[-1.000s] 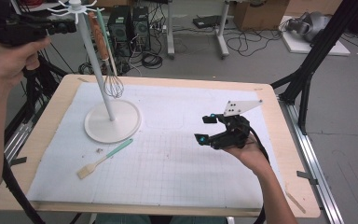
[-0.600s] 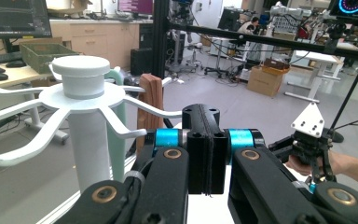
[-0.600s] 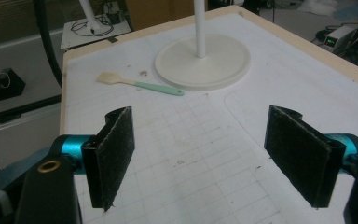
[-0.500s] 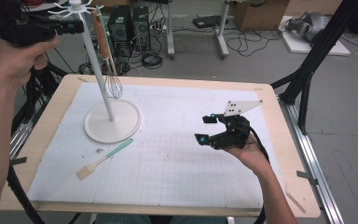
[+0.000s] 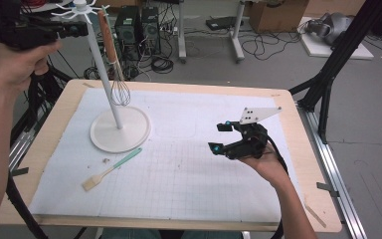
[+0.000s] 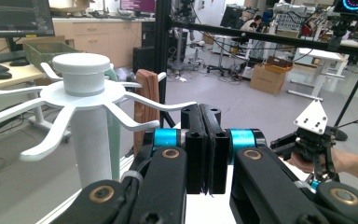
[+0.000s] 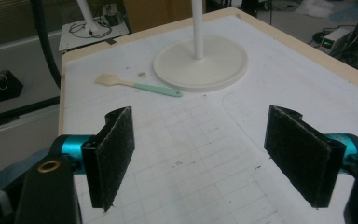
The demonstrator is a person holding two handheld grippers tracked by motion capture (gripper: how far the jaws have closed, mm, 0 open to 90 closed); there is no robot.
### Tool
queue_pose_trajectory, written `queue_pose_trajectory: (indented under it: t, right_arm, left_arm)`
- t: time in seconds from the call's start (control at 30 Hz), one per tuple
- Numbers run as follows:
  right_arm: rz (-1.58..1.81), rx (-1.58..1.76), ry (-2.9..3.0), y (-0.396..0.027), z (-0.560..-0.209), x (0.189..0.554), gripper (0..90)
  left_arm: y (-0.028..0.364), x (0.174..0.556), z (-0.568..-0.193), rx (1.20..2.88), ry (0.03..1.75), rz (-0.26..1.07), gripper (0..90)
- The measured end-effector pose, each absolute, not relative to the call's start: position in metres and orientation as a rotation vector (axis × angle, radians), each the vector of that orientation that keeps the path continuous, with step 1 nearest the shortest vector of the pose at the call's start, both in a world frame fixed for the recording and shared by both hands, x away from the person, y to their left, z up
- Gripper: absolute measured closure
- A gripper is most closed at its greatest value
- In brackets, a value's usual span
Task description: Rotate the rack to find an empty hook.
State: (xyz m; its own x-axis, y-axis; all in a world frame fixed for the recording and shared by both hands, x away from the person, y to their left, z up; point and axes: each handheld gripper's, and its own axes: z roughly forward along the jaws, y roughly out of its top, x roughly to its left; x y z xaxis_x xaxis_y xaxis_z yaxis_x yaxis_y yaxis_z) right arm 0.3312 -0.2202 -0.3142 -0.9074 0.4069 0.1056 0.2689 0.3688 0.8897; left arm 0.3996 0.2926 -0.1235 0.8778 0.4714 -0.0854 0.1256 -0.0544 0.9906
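Left gripper [image 6: 204,154]: jaws pressed together, empty, raised beside the rack top [image 6: 81,74]
Right gripper [image 5: 224,137]: jaws wide apart, empty, low over the mat
Change: none visible; both hands unmoved
Whisk [image 5: 121,89]: hanging from rack
Spatula [image 5: 112,169]: on mat [image 5: 189,189], unhung

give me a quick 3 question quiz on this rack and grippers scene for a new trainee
1. True or false: the whisk hangs from the white rack.
2. What lies on the mat just in front of the rack's base? A) a fork B) a spatula with a green handle C) a cup
3. Which gripper has its jaws apart with nothing between them?

Key
1. True; it hangs by its wooden handle from one of the rack's arms.
2. B, the spatula.
3. The right gripper, held low over the mat; the left gripper is shut, up beside the top of the rack.
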Motion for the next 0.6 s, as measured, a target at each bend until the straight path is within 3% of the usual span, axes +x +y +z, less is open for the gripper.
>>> queue_pose_trajectory:
  t: [0.6]
  right_arm:
    - [1.59, 0.618, 2.449, -0.221, -0.312, 0.327, 23.0]
  left_arm:
    - [0.292, 0.374, -0.142, 1.649, 0.454, 0.308, 76.3]
